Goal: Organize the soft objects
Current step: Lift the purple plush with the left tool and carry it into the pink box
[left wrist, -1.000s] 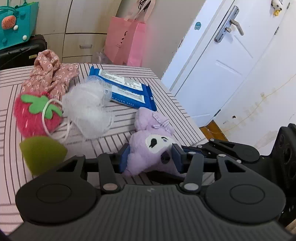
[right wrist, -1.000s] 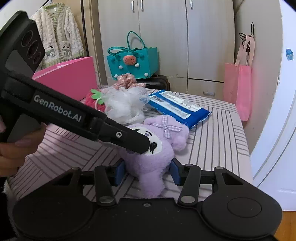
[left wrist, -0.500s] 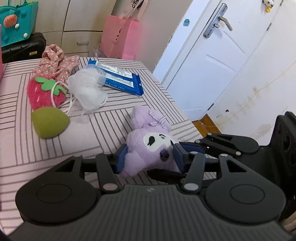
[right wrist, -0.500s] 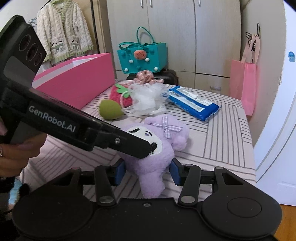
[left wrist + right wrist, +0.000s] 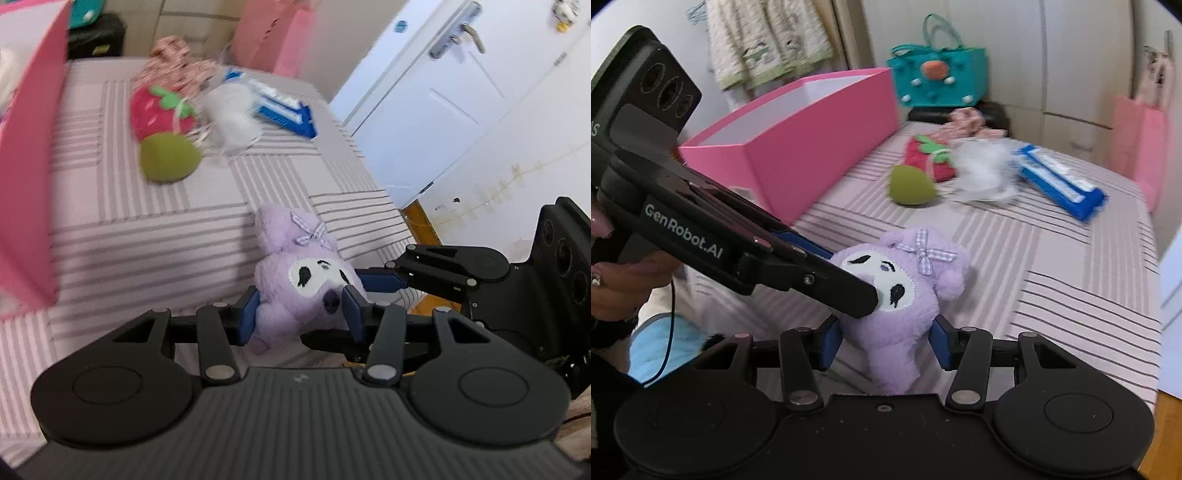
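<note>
So far both the left hand-held gripper (image 5: 301, 314) and the right hand-held gripper (image 5: 884, 341) are clamped on the purple plush toy (image 5: 897, 295), seemingly lifted off the striped bed (image 5: 1052, 258), while the strawberry (image 5: 929, 158), green sponge (image 5: 912, 184) and white puff (image 5: 984, 170) await the pink box (image 5: 798, 147).

"GenRobot.AI" on left gripper (image 5: 846, 295)

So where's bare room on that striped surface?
Bare striped cover between pink box and green sponge, down to the purple plush, and right of the plush. Crowded at the far end: strawberry, white puff, blue pack.
</note>
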Available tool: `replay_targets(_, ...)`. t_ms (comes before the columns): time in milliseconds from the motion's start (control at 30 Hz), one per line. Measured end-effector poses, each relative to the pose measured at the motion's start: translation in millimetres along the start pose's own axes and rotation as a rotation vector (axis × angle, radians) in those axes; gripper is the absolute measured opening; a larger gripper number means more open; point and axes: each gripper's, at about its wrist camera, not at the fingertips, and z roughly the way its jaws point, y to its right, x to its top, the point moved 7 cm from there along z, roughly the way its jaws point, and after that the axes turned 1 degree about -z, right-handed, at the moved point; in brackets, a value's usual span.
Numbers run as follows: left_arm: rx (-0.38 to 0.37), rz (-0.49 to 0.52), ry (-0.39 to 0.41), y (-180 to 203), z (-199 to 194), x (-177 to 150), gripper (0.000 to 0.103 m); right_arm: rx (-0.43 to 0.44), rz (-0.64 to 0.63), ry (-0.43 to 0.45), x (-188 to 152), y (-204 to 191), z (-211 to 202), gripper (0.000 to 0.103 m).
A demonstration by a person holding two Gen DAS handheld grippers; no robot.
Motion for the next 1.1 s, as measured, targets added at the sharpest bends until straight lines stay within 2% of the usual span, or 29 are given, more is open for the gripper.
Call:
replay_targets(167, 0.004, -0.05, -0.058, -9, -29, -6, 0.047, 0.056, -0.05, -0.05, 11, -32, -2, 0.055)
replay_targets(467, 0.05, -0.097, -0.07, -17, -87, -27, 0.049, 0.113, -0.158, -0.121, 33, -94, -14, 0.055)
replay_targets(633, 0.073, -0.09, 0.004, -18, -125, -32, 0.049, 0.131, -0.225, -0.091, 49, -120, -27, 0.055)
replay_targets(800, 0.105, -0.05, 0.111, -18, -157, -28, 0.048, 0.168, -0.266, -0.034, 71, -136, -36, 0.056)
replay_targets(1100, 0.177, 0.027, 0.311, -36, -196, 3, 0.043, 0.165, -0.312, 0.104, 123, -146, -27, 0.056)
